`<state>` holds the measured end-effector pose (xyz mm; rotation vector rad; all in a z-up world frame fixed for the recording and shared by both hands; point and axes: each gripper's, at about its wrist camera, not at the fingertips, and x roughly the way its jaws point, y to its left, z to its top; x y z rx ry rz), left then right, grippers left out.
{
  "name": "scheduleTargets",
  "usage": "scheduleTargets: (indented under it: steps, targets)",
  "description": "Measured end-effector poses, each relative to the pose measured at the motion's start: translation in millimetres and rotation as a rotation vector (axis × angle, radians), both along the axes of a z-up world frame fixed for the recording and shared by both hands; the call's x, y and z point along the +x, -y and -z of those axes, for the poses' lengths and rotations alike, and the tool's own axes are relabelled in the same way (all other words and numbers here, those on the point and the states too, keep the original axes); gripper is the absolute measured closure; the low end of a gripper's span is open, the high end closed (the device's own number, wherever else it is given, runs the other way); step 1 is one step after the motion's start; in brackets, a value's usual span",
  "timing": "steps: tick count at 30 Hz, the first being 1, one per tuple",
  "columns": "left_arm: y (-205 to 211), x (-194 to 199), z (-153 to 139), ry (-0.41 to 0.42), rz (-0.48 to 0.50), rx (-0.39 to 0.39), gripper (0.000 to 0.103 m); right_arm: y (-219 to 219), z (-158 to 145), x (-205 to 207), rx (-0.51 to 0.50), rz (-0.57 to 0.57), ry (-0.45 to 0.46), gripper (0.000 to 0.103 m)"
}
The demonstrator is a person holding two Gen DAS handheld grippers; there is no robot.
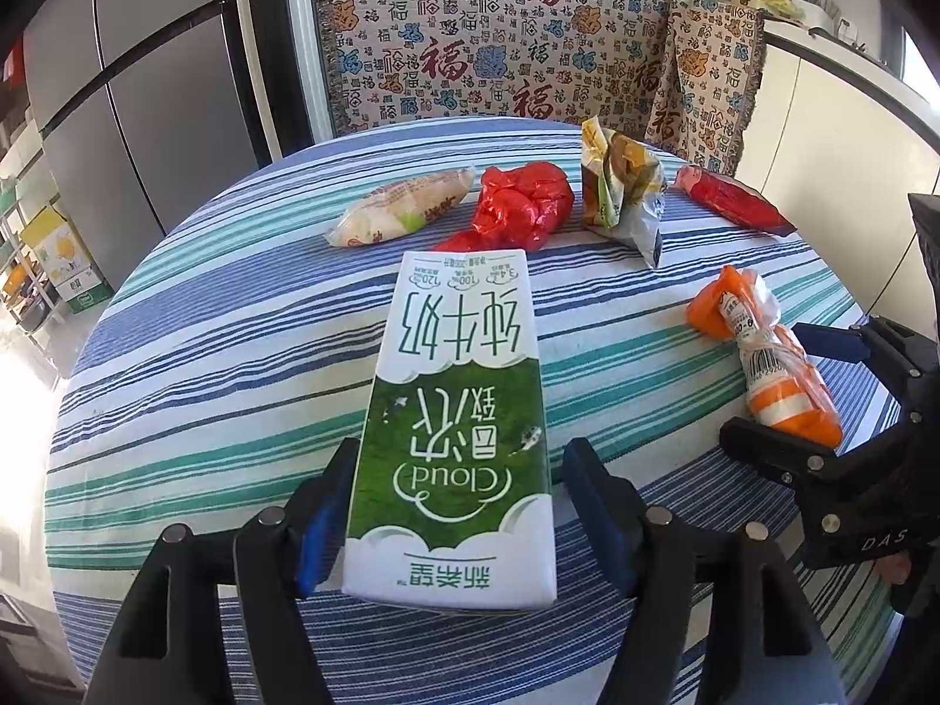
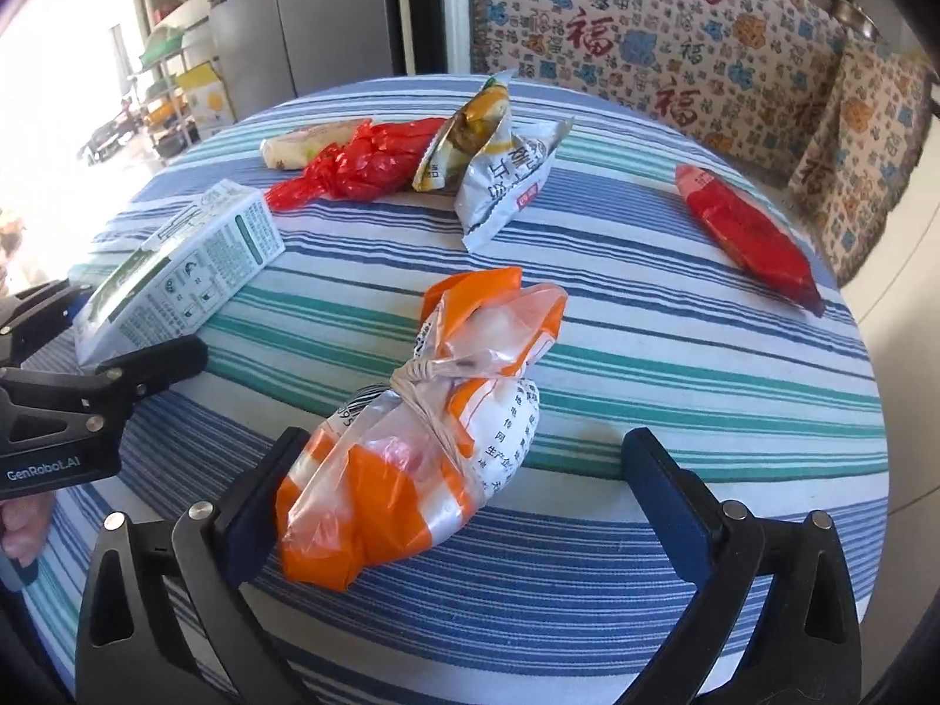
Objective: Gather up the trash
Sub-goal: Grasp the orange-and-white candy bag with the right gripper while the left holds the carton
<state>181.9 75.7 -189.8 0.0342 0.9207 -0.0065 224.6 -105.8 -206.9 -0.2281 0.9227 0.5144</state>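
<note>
A green-and-white milk carton (image 1: 452, 411) lies flat on the striped tablecloth (image 1: 205, 382). My left gripper (image 1: 461, 458) straddles it. The left pad rests against its side and the right pad stands a little off, so the jaws are open. A knotted orange-and-white plastic bag (image 2: 411, 458) lies between the wide-open fingers of my right gripper (image 2: 467, 440), nearer the left finger (image 2: 264, 487). Farther back lie a crumpled red bag (image 1: 523, 205), a pale bread wrapper (image 1: 399, 208), a torn snack packet (image 1: 623, 188) and a red packet (image 1: 734, 202).
The round table's edge curves close below both grippers. A bench covered in patterned cloth (image 1: 499, 41) stands behind the table, and a grey fridge (image 1: 147, 88) stands at the left. A hand (image 2: 23, 523) holds the left gripper's handle.
</note>
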Motion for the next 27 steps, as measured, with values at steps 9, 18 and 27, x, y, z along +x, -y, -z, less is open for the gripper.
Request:
scheduleTargets:
  steps: [9,18,27]
  targets:
    - [0.6,-1.6,-0.7,-0.016,0.040,-0.001,0.032,10.7,0.1,-10.4,-0.005,-0.008,-0.006,0.001]
    - [-9.5,-12.6,-23.2,-0.017,0.114,-0.088,0.032,38.7,-39.2,-25.0,0.010,-0.004,-0.027,0.001]
    - [-13.4,6.0,-19.9,-0.006,0.097,-0.091,0.034,-28.0,-32.4,17.3,-0.118,-0.061,-0.137,0.016]
